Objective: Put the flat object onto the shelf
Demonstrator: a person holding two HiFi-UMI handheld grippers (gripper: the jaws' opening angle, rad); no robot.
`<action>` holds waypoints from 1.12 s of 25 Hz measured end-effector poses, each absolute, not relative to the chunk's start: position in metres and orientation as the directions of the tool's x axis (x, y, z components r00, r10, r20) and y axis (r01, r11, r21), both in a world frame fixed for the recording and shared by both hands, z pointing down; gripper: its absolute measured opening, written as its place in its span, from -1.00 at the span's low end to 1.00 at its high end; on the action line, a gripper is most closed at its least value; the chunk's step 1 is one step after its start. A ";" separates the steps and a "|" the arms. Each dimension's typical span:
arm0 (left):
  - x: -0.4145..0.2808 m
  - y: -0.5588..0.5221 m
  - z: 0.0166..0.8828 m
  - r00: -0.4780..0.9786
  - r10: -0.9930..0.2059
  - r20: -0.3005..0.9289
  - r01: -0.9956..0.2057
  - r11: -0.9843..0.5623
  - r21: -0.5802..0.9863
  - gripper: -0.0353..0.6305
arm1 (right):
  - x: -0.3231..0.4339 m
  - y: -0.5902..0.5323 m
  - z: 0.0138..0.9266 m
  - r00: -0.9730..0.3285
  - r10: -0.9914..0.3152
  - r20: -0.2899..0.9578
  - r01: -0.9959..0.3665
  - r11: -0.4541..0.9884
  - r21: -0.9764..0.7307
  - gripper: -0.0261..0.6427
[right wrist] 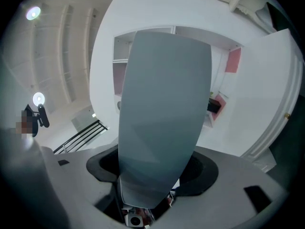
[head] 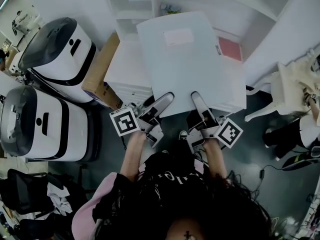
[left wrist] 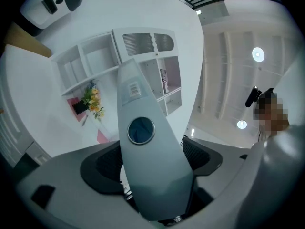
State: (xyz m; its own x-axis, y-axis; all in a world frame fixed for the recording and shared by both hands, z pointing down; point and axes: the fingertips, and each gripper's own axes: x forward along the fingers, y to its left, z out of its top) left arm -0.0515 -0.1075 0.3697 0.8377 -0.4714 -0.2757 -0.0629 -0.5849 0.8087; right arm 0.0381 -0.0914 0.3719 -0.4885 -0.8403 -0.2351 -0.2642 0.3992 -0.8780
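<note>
Dark hair [head: 200,204] fills the foreground. Beyond it, the left gripper [head: 165,99] and right gripper [head: 196,97] each clamp their jaws on a smooth grey rectangular folder [head: 187,59], which partly hides the white cubbied shelf [head: 131,6].

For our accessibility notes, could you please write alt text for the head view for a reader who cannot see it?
A person grips the near edge of a large pale grey flat folder with the left tool and right tool, holding it over a white shelf unit. Two white-and-black machines stand at left.
</note>
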 end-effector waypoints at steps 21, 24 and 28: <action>0.034 -0.337 0.280 0.811 -0.485 -0.328 -0.150 -0.714 0.684 0.27 | 0.130 -0.323 0.286 -0.527 -0.760 -0.379 -0.227 0.556 -0.799 0.00; 0.049 -0.364 0.266 0.821 -0.453 -0.347 -0.110 -0.722 0.683 0.27 | 0.140 -0.353 0.274 -0.522 -0.763 -0.382 -0.231 0.557 -0.798 0.00; 0.052 -0.371 0.261 0.809 -0.447 -0.381 -0.079 -0.726 0.684 0.27 | 0.144 -0.360 0.272 -0.517 -0.768 -0.378 -0.223 0.547 -0.807 0.00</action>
